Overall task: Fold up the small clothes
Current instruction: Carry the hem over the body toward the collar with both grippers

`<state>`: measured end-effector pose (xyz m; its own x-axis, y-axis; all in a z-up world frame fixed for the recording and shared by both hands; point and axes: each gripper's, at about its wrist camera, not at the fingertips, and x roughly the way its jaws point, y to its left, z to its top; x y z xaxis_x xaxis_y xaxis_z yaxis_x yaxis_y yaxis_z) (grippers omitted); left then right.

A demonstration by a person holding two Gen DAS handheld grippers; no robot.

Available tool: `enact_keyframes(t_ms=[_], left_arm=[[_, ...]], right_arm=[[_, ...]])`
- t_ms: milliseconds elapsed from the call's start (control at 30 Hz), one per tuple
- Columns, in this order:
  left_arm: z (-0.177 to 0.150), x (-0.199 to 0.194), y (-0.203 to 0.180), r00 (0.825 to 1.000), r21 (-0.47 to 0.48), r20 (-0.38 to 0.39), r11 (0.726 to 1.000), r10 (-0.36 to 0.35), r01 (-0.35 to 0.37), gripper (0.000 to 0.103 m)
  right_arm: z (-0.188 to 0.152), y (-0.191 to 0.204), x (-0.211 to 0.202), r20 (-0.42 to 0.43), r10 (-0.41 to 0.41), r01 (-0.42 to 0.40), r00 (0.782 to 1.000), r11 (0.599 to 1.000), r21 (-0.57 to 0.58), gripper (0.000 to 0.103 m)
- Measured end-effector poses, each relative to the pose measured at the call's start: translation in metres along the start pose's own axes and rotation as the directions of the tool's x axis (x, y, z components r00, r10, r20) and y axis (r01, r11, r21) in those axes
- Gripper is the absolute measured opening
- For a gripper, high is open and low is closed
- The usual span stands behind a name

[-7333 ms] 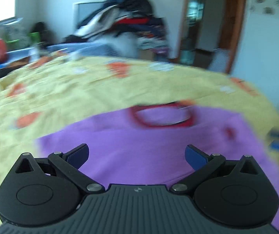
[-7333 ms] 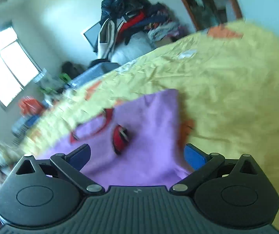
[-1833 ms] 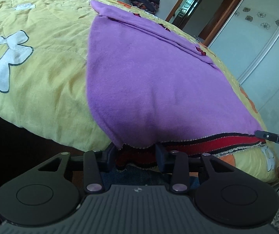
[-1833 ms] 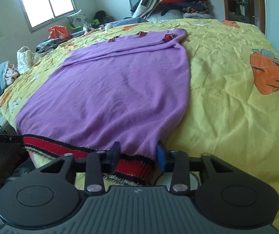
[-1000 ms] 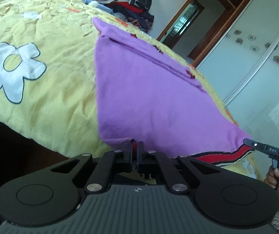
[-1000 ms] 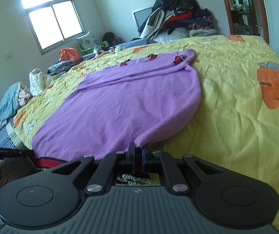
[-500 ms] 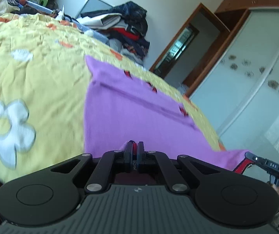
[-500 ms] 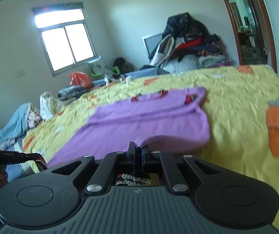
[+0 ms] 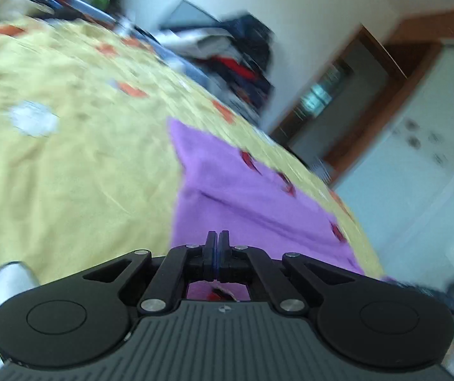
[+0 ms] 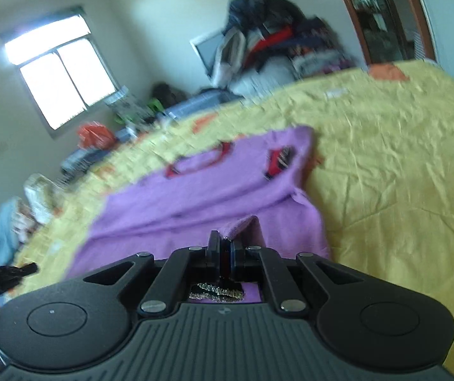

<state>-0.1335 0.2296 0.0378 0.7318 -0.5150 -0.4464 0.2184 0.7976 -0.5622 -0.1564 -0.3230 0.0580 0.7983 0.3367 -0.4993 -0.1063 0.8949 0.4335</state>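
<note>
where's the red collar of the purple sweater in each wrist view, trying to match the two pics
Left wrist view: the red collar shows edge-on as a small red mark near the far end of the purple sweater, above centre.
Right wrist view: the red collar is a red-edged oval left of centre, at the far end of the purple sweater.
Shared landmark: the clothes pile beyond the bed.
</note>
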Motion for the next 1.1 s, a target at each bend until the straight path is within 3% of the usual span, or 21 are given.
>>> enact_keyframes(t_ms=[100,133,167,233,333,400,467,533,600,667,733,800,833,867,933,1100], left_arm=[[-0.003,0.008,-0.012,0.996,0.172,-0.085,0.985,0.017,-0.002,0.003],[-0.006,0.01,-0.017,0.995,0.238,-0.097,0.971,0.026,-0.002,0.015],[-0.009,0.012,-0.021,0.993,0.309,-0.11,0.951,0.047,-0.011,0.023],[-0.016,0.019,-0.029,0.985,0.438,-0.145,0.899,0.089,-0.017,0.035],[-0.027,0.031,-0.033,0.975,0.538,-0.204,0.842,0.092,0.033,0.036],[-0.033,0.038,-0.036,0.966,0.586,-0.246,0.807,0.081,0.081,0.037],[-0.038,0.042,-0.04,0.965,0.634,-0.248,0.767,0.08,0.1,0.045],[-0.038,0.047,-0.041,0.961,0.637,-0.268,0.761,0.073,0.12,0.047],[-0.037,0.05,-0.043,0.957,0.641,-0.284,0.756,0.068,0.136,0.046],[-0.036,0.055,-0.048,0.955,0.653,-0.287,0.745,0.076,0.137,0.035],[-0.034,0.059,-0.05,0.947,0.644,-0.313,0.749,0.072,0.156,0.024],[-0.033,0.06,-0.052,0.944,0.649,-0.32,0.745,0.081,0.156,0.019],[-0.032,0.06,-0.053,0.944,0.653,-0.318,0.742,0.088,0.151,0.014],[-0.031,0.06,-0.053,0.945,0.658,-0.311,0.74,0.096,0.141,0.013],[-0.032,0.058,-0.055,0.95,0.665,-0.292,0.737,0.108,0.121,0.01],[-0.027,0.045,-0.057,0.973,0.657,-0.208,0.751,0.1,0.063,0.009]], right_arm=[[-0.003,-0.004,0.018,-0.074,0.022,-0.022,0.997,1.0,0.0,0.014],[-0.005,-0.001,0.02,-0.1,0.008,-0.01,0.995,1.0,-0.026,0.031],[-0.007,0.0,0.021,-0.116,-0.003,-0.003,0.993,0.999,-0.048,0.062],[-0.01,-0.001,0.014,-0.093,0.01,-0.019,0.996,0.995,-0.095,0.09],[-0.015,0.005,-0.006,-0.034,-0.017,0.007,0.999,0.964,-0.264,0.089],[-0.016,0.007,-0.014,-0.006,-0.029,0.024,1.0,0.927,-0.374,0.089],[-0.016,0.012,-0.018,0.012,-0.044,0.045,0.999,0.873,-0.486,0.088],[-0.015,0.015,-0.013,-0.008,-0.037,0.026,0.999,0.827,-0.561,0.088],[-0.01,0.016,-0.001,-0.037,-0.016,-0.009,0.999,0.807,-0.59,0.081],[-0.004,0.02,0.015,-0.076,0.009,-0.054,0.997,0.78,-0.624,0.06],[-0.002,0.029,0.033,-0.115,0.001,-0.08,0.993,0.73,-0.679,0.051],[-0.005,0.037,0.05,-0.151,-0.029,-0.094,0.988,0.662,-0.744,0.038],[-0.008,0.04,0.057,-0.162,-0.044,-0.099,0.986,0.631,-0.77,0.02],[-0.01,0.042,0.062,-0.167,-0.065,-0.094,0.984,0.609,-0.788,0.008],[-0.012,0.045,0.063,-0.143,-0.073,-0.073,0.987,0.589,-0.805,0.007],[-0.008,0.053,0.04,-0.052,-0.038,-0.018,0.998,0.62,-0.784,0.006]])
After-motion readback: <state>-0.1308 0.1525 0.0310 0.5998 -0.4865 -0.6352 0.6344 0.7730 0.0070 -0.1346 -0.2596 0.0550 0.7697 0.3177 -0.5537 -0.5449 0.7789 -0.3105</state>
